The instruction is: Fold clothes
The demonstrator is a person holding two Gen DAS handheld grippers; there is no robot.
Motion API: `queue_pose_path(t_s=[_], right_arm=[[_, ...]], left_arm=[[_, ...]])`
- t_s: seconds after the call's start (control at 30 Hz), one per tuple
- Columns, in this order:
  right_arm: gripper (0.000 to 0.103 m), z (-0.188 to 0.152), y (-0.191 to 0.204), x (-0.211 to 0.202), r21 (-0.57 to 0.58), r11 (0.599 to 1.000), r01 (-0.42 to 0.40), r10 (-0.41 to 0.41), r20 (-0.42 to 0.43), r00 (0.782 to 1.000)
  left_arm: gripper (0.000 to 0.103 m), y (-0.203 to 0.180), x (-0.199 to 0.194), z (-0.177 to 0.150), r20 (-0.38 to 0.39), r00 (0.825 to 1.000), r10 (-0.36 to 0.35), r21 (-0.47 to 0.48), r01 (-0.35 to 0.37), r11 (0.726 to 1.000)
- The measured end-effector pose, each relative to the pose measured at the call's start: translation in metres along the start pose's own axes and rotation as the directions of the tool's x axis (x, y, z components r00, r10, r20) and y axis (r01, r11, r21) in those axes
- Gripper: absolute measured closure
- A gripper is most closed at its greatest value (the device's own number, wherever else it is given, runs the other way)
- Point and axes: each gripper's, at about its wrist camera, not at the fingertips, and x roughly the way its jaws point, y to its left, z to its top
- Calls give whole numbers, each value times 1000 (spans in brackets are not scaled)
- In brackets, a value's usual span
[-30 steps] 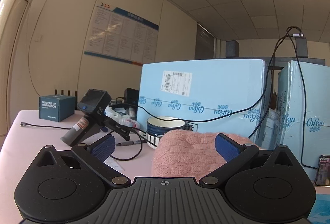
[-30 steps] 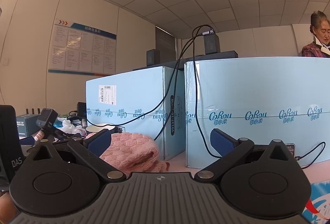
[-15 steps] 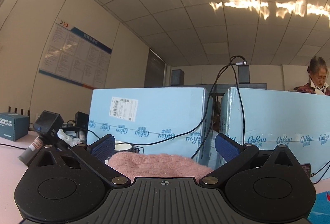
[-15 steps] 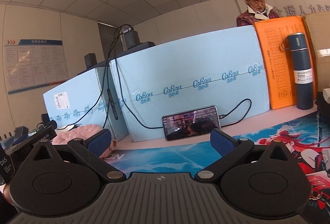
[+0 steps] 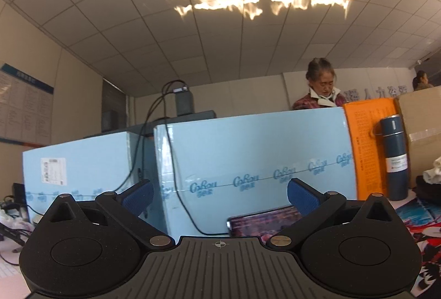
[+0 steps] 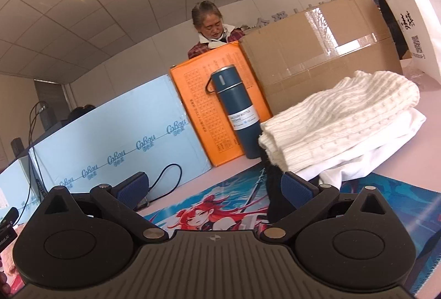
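1. A stack of folded white knitted and plain clothes point(image 6: 344, 131) lies beyond the right gripper point(image 6: 215, 189), past its right finger, atop a black garment point(image 6: 271, 189).
2. Both the right gripper and the left gripper point(image 5: 219, 193) have jaws apart, empty.
3. A dark blue steel flask point(image 6: 237, 111) stands left of the stack.

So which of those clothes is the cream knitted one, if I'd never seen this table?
Find the big brown cardboard box at the back of the table, with the dark blue flask standing left of it. Just in front sits a small stack of clothes, and the cream knitted sweater is the top layer. Its chunky ribbed knit sets it apart from the smooth white garment beneath.
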Motion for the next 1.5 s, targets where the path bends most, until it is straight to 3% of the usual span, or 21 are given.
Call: queue_pose_path(t_s=[0.07,0.17,0.23,0.3,0.43,0.5,0.6,0.73,0.77,0.87,0.93,1.07,1.2,1.33,1.43,1.5], right_arm=[[0,4,-15,-2,13,999,44,-44,13,999],[0,10,-36,-3,27,994,106,-106,27,994],[0,14,-48,-2,37,990,133,-134,27,991],[0,20,-60,0,51,987,155,-156,26,987],[0,31,-86,4,95,973,209,-213,40,976],[0,38,-101,6,138,960,243,-251,48,967],[0,49,-124,12,204,938,279,-297,65,953],[0,65,-149,20,240,923,301,-332,96,939],[0,70,-156,23,247,920,306,-338,98,936],[0,82,-174,37,274,907,321,-355,82,931],[0,88,-182,48,290,903,318,-351,69,934],[0,92,-193,66,307,910,280,-307,45,951],[0,88,-193,64,291,936,196,-229,83,970],[0,87,-190,49,278,959,59,-97,123,988],[0,86,-189,44,319,947,-40,16,79,997],[0,83,-190,43,384,909,-160,156,44,987]], left_arm=[[0,-21,4,5,-25,993,-115,-27,114,993],[0,-56,17,7,-94,948,-304,-84,297,951],[0,-74,28,6,-146,896,-419,-137,401,906],[0,-93,41,2,-194,825,-530,-213,492,844],[0,-128,66,-1,-249,688,-682,-424,555,715],[0,-143,78,-1,-226,591,-774,-595,546,590],[0,-161,107,-9,-159,462,-872,-788,473,394],[0,-185,133,-28,-25,328,-945,-932,334,140],[0,-192,137,-33,4,300,-954,-950,300,91],[0,-213,144,-43,33,243,-970,-975,221,22],[0,-227,147,-44,-1,229,-974,-976,214,51],[0,-237,142,-36,36,217,-976,-968,250,20],[0,-241,141,-37,46,232,-972,-961,276,20],[0,-241,145,-45,44,248,-968,-960,280,28],[0,-236,149,-50,56,258,-965,-962,273,17],[0,-231,152,-52,67,268,-961,-963,268,8]])
